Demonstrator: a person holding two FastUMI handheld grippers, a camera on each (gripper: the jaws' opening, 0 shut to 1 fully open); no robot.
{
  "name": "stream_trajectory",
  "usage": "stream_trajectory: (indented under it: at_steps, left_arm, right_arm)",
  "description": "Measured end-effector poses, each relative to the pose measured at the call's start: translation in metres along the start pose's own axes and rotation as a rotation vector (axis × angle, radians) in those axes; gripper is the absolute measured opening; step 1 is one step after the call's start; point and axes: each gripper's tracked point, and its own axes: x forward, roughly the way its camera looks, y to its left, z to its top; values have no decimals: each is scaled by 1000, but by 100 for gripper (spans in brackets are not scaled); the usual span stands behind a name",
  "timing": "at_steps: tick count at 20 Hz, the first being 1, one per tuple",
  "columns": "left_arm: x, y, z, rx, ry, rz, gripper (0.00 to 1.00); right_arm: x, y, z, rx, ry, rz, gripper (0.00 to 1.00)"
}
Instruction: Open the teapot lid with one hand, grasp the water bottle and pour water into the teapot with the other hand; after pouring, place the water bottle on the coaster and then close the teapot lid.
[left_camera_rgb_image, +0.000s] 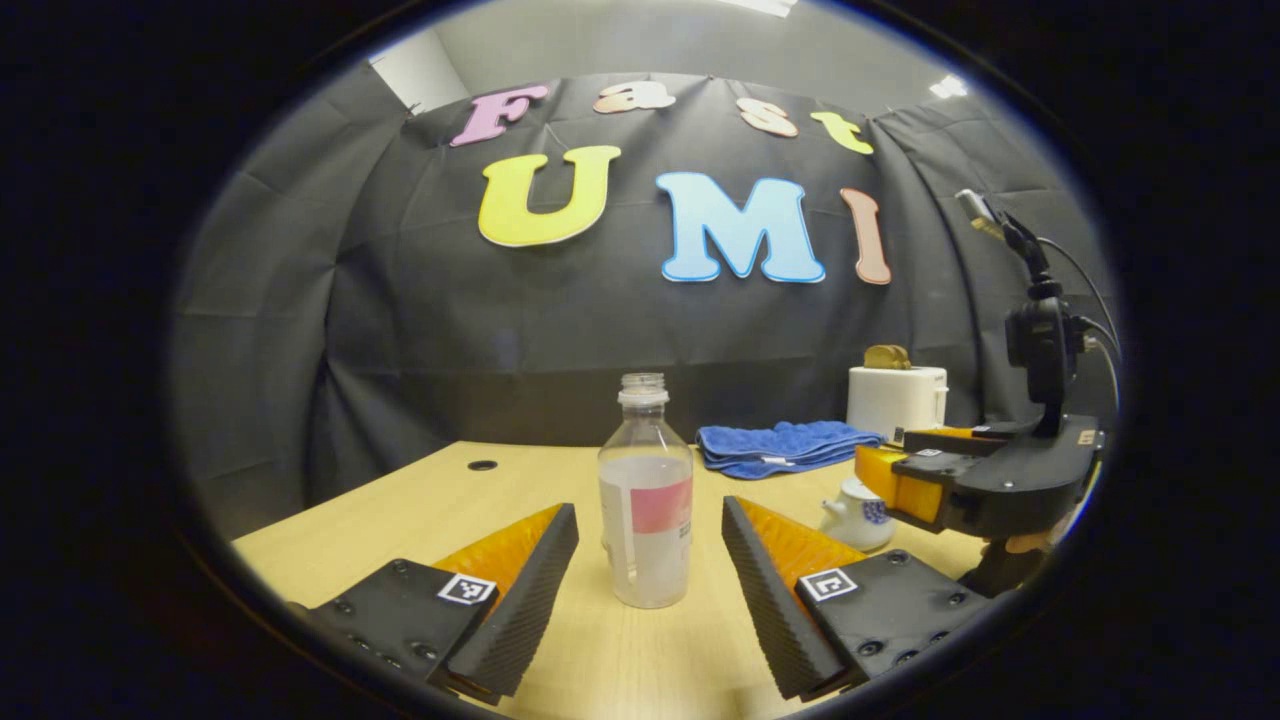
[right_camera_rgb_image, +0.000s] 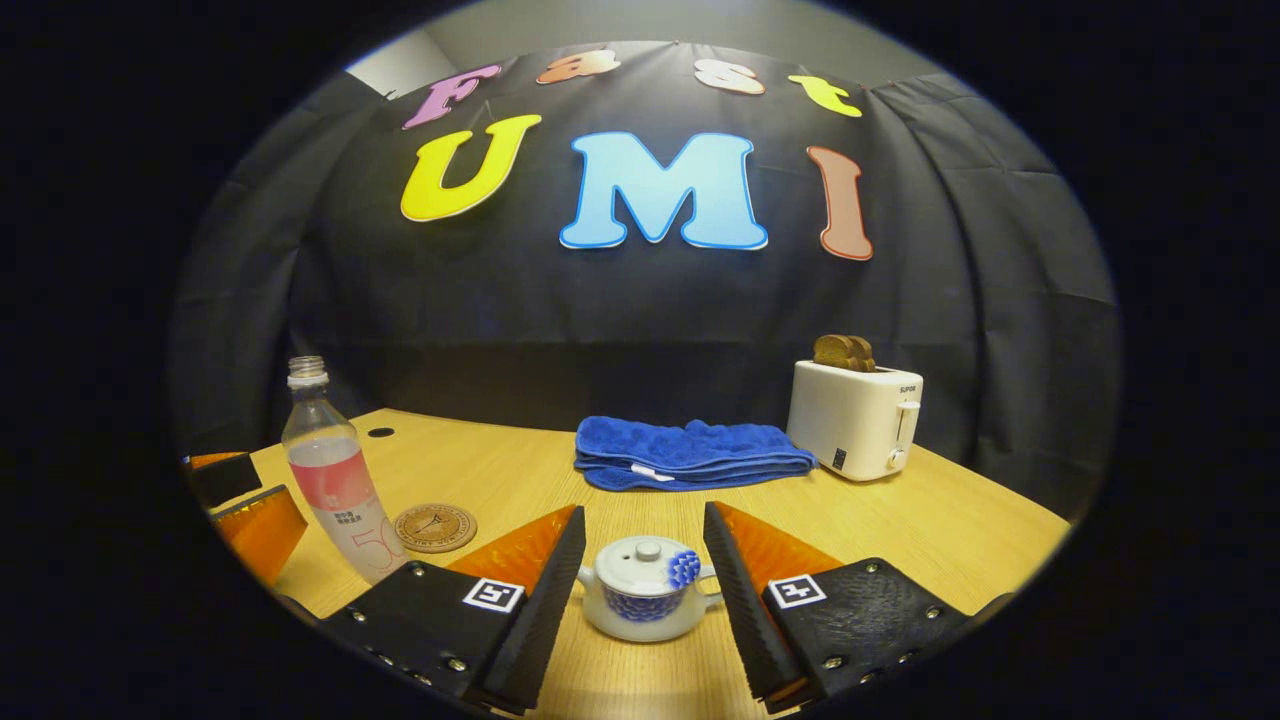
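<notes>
We line up both grippers before any grasp.
Left gripper view: our left gripper (left_camera_rgb_image: 650, 560) gapes wide around the water bottle (left_camera_rgb_image: 646, 500) at twelve o'clock, ready to close. Right gripper view: our right gripper (right_camera_rgb_image: 645, 570) spreads wide astride the teapot (right_camera_rgb_image: 645, 590), lid (right_camera_rgb_image: 640, 562) on; coaster (right_camera_rgb_image: 435, 527) at ten o'clock.

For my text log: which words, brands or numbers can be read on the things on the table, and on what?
None reads clearly.
Bottle label: print too small.
Toaster: small mark, blurred.
Coaster: emblem, lettering blurred.
Left gripper, right gripper tags: patterns, no words.
</notes>
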Motion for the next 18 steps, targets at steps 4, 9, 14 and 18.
stream_trajectory:
  at_steps: [4, 9, 14, 18]
  left_arm:
    - [4, 2, -2, -4, 5, 1, 100]
    - [8, 2, -8, -8, 17, -2, 100]
    - [9, 2, -9, -10, 20, -1, 100]
    - [10, 2, -9, -11, 20, 1, 100]
  right_arm:
    - [11, -1, -14, -25, 38, -9, 54]
    - [16, 3, -21, -24, 55, 9, 44]
    - [17, -2, -21, 11, 48, -12, 16]
    - [17, -2, -20, -15, 45, -5, 16]
